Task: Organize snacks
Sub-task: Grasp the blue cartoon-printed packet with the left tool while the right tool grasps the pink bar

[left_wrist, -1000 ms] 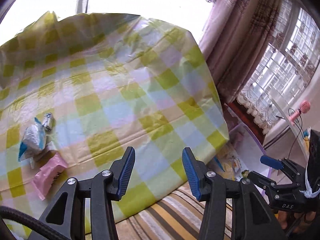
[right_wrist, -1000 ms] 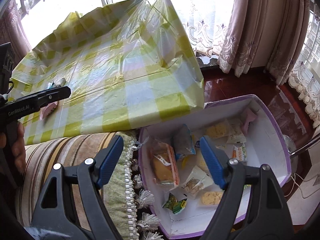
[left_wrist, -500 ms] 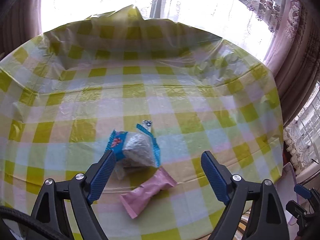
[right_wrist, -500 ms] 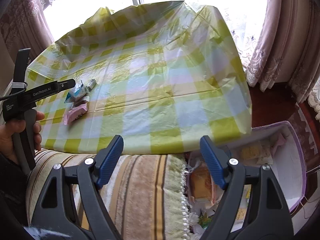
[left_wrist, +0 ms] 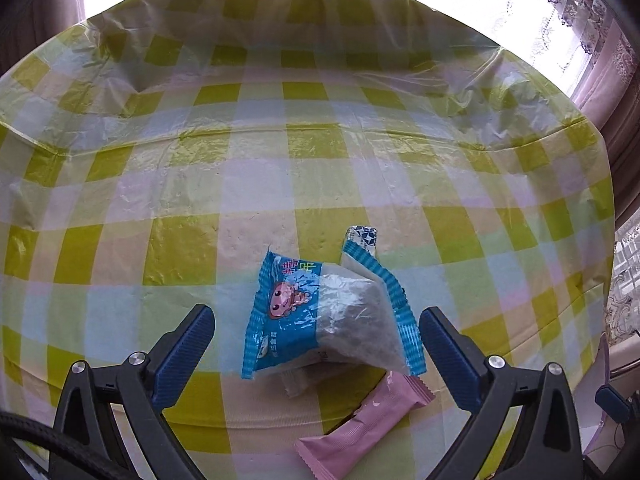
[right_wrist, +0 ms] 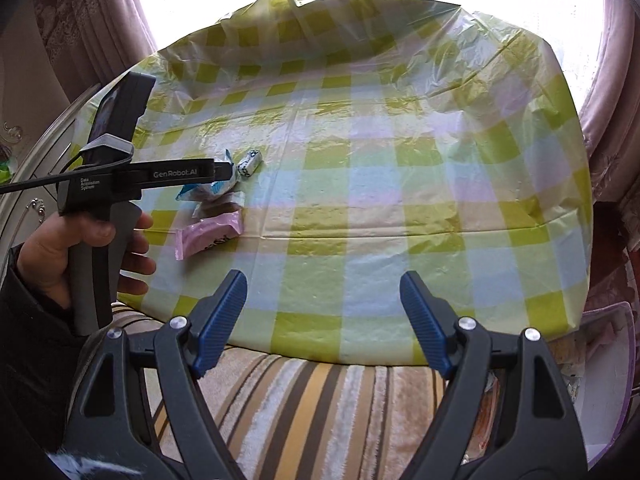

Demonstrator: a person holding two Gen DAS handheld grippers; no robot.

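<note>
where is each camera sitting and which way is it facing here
Left wrist: on the left gripper, facing down onto the checked tablecloth; its open fingers flank a blue snack bag, a pink packet nearer.
Right wrist: on the right gripper, low over a striped cushion, facing across the table; open fingers, plus the left hand.
Shared: tablecloth, snacks.

Two grippers, both with fingers spread wide

The left gripper point(left_wrist: 316, 340) points down and forward, its two blue fingers point(left_wrist: 184, 354) far apart and holding nothing. The person's left hand point(right_wrist: 68, 256) wraps around its black handle. The right gripper point(right_wrist: 322, 320) hangs lower and to the right, its blue fingers point(right_wrist: 426, 326) far apart and holding nothing too.
</note>
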